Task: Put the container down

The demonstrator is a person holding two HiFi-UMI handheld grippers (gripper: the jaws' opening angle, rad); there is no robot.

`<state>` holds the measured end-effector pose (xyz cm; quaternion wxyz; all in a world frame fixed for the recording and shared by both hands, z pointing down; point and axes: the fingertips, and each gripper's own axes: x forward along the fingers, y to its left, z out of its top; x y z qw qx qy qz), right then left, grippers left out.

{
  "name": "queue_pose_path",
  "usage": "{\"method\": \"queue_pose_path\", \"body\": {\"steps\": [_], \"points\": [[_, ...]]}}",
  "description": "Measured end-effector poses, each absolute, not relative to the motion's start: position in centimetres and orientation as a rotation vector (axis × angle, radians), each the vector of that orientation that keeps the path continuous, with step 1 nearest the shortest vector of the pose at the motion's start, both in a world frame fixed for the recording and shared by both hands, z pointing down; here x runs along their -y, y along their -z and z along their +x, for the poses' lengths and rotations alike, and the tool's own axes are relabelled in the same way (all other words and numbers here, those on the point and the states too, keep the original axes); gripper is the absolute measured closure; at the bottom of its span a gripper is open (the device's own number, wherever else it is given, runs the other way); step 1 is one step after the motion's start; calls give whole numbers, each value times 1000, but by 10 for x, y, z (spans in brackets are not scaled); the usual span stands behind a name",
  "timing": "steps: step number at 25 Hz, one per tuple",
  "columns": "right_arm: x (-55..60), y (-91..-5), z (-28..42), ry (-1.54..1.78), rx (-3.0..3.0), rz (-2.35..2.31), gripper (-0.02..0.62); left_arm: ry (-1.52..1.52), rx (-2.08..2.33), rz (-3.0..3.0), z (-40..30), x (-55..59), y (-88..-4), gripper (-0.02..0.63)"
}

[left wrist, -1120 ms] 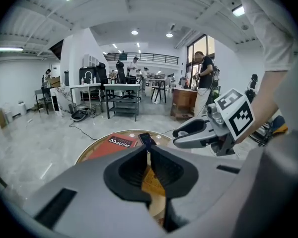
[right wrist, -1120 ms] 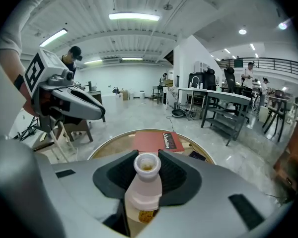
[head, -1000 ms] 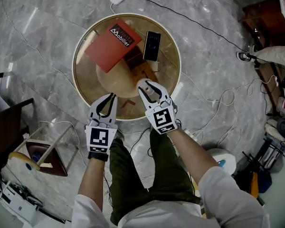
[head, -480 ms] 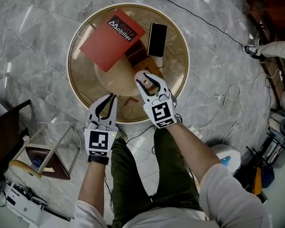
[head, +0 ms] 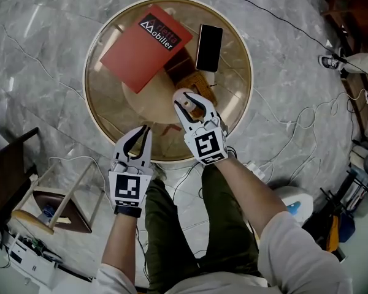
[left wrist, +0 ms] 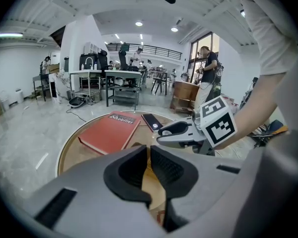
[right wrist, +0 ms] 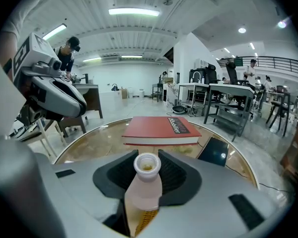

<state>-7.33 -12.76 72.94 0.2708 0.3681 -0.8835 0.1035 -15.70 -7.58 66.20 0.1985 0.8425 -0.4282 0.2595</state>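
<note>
Holding item: one small pale bottle (right wrist: 145, 185), uncapped, mouth uppermost, clamped by its body in the right gripper (head: 189, 103), whose jaws stand part open at the bottle's width. The grip is on the body rather than the neck, likely so that the base is free to meet the surface first. Location: over the near right part of the round glass table (head: 91, 97), above its wooden base (head: 148, 100); whether the bottle's foot touches the glass cannot be told from any view. Left gripper (head: 142, 131): jaws drawn together to a thin slit, nothing between them, hanging at the table's near edge, left of the right gripper and apart from it. It is judged idle, placed clear so as not to obstruct the set-down. Table contents: red book (head: 144, 45), flat, far left; phone (head: 209, 39), flat, just right of the book on the far side. Both lie well beyond the bottle, leaving bare glass under and around it, presumably why this spot serves for the placing. Task status, judged: bottle not yet released; remaining steps are to settle it upright on the glass, spread the jaws and draw back without tipping it. Risk, judged: with the mouth open, any tilt at release could spill whatever it may hold, and a light bottle on smooth glass may slide.
</note>
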Motion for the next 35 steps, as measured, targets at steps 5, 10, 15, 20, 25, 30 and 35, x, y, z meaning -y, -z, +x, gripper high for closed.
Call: {"method": "queue_pose_path", "body": {"steps": [5, 10, 15, 20, 25, 30, 35], "points": [[132, -733, -77, -271, 2389, 989, 452, -734, 1191, 2342, -161, 75, -670, 575], [136, -733, -79, -269, 2407, 998, 451, -728, 1187, 2337, -160, 77, -674, 575], [137, -727, -83, -249, 2452, 1002, 449, -727, 1181, 2340, -158, 79, -676, 575], [138, -727, -84, -269, 2468, 1003, 435, -729, 1179, 2337, -157, 79, -678, 575], [136, -724, -83, -270, 2469, 996, 413, -734, 1179, 2342, -157, 77, -675, 575], [126, -715, -72, -281, 2461, 997, 399, -740, 1181, 2352, -155, 77, -666, 575], [112, -688, -49, -274, 2449, 1021, 400, -741, 1183, 2377, -151, 79, -647, 575]]}}
